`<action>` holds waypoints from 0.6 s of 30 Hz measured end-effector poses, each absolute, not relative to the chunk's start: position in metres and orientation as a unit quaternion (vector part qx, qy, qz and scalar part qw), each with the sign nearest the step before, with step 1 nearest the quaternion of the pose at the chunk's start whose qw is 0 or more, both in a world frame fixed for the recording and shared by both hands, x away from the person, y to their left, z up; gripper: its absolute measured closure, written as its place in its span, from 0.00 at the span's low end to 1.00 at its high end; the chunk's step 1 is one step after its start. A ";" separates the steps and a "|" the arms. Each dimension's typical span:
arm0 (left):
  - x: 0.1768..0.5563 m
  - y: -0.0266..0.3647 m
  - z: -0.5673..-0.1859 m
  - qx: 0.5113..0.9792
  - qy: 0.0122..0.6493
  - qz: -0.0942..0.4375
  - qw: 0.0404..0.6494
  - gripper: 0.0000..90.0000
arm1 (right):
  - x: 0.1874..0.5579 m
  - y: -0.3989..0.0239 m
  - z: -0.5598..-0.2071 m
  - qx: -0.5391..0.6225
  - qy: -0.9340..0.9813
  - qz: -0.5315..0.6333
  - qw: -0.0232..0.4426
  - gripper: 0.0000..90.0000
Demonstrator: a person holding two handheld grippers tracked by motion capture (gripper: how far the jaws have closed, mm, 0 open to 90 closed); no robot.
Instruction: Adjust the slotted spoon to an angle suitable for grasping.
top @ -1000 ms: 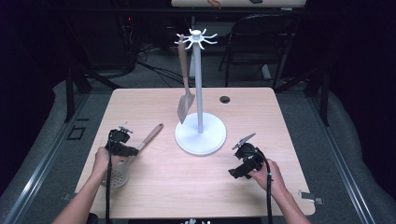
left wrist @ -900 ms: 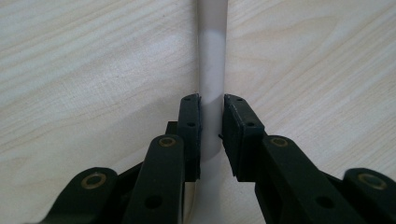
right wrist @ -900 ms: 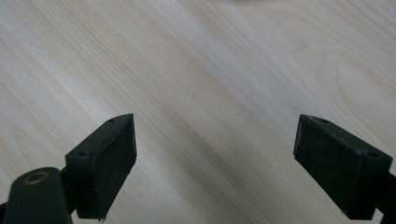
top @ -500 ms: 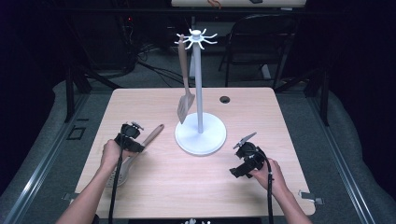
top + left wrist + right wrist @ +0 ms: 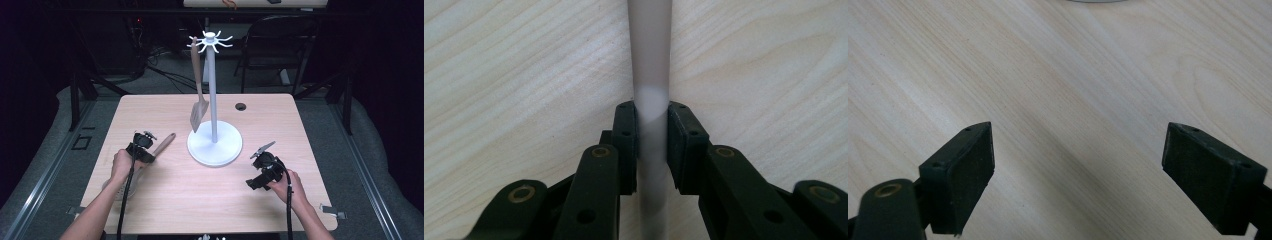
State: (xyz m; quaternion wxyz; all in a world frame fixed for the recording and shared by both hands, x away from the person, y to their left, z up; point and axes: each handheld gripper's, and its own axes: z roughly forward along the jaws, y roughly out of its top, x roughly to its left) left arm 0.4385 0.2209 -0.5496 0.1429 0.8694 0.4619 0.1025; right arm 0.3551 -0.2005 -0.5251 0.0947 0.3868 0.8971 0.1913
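Slotted utensil (image 5: 150,156) w/ wooden handle lies flat on table's left-front, near white hook stand (image 5: 214,137) where a wooden spatula (image 5: 198,107) already hangs; left gripper (image 5: 652,145) has jaws pinched on its pale shaft, right gripper (image 5: 1078,175) idle at right-front, jaws spread wide. Step judged: lift for hanging — recommend firm, centred grip, raise level, keep clear of stand base. Light wood table (image 5: 280,125) w/ grommet hole (image 5: 241,106); dark room, folding chair (image 5: 280,45) behind.
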 end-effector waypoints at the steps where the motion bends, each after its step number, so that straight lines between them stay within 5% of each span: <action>1: 0.437 0.222 -0.548 0.868 0.462 0.105 0.150 0.85 | 0.355 -0.200 -0.526 0.388 0.897 0.189 0.092 0.14; 18: 0.416 0.244 -0.526 0.845 0.461 0.124 0.241 0.85 | 0.354 -0.200 -0.524 0.387 0.898 0.185 0.096 0.14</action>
